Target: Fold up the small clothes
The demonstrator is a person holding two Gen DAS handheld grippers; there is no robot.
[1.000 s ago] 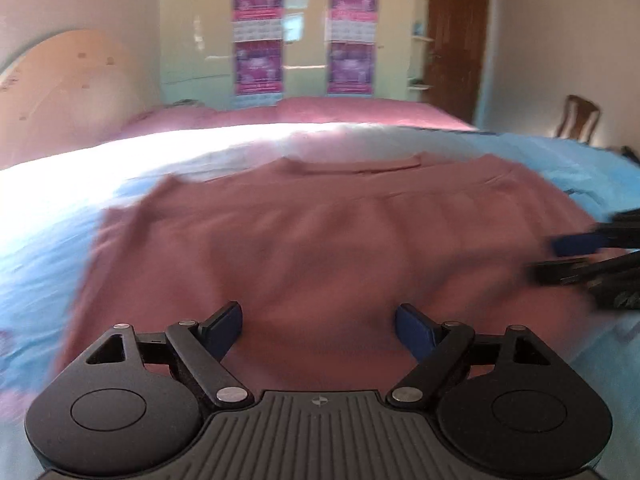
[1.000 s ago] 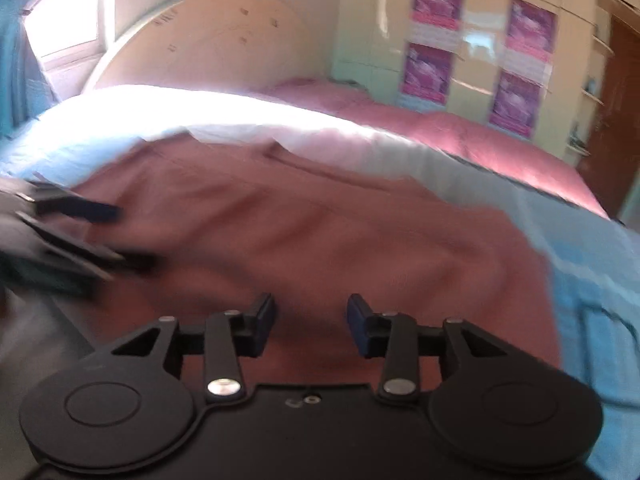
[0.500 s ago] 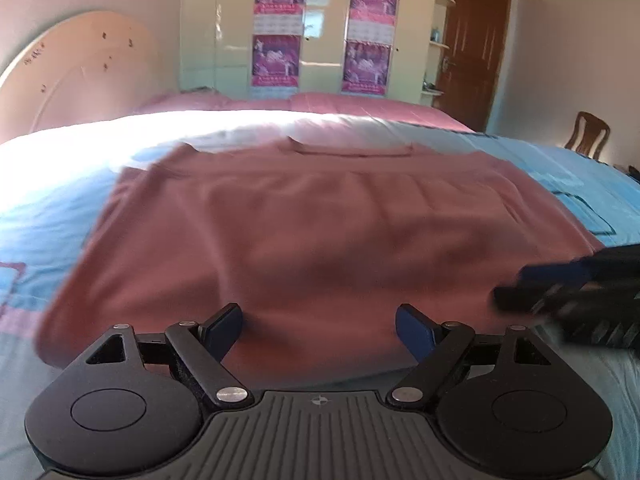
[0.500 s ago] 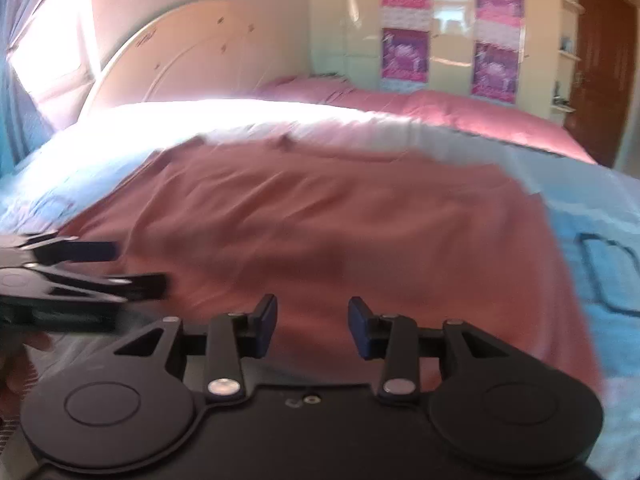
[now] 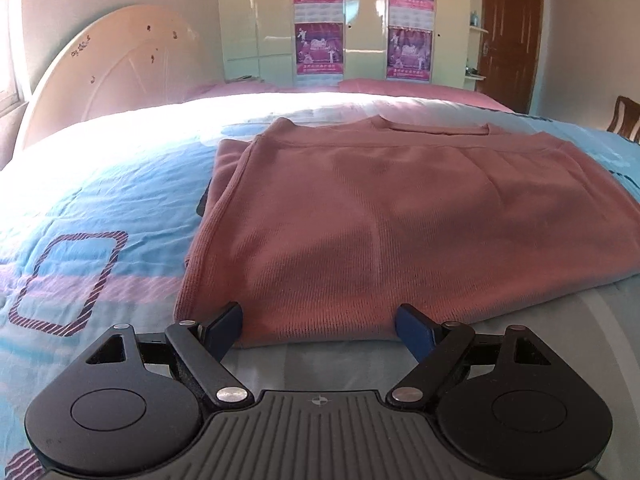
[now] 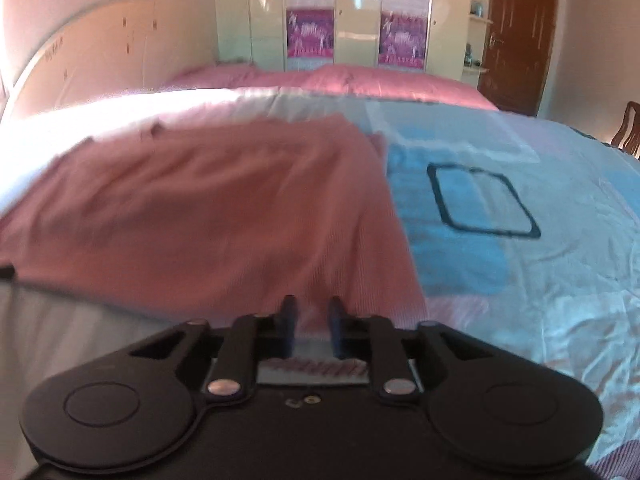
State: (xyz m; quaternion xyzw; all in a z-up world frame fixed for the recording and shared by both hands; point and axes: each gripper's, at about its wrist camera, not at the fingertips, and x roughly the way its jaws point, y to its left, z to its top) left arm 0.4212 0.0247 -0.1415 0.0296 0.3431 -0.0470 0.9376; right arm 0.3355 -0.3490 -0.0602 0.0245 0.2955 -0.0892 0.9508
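Gripping the near hem of the pink garment on the bed, we kept the left gripper wide and empty; the right gripper had just been narrowing, nothing visibly pinched; both corners should lift evenly.

We see a bed under blue patterned sheets, purple posters on cream wardrobes at twelve o'clock, a brown door at two.
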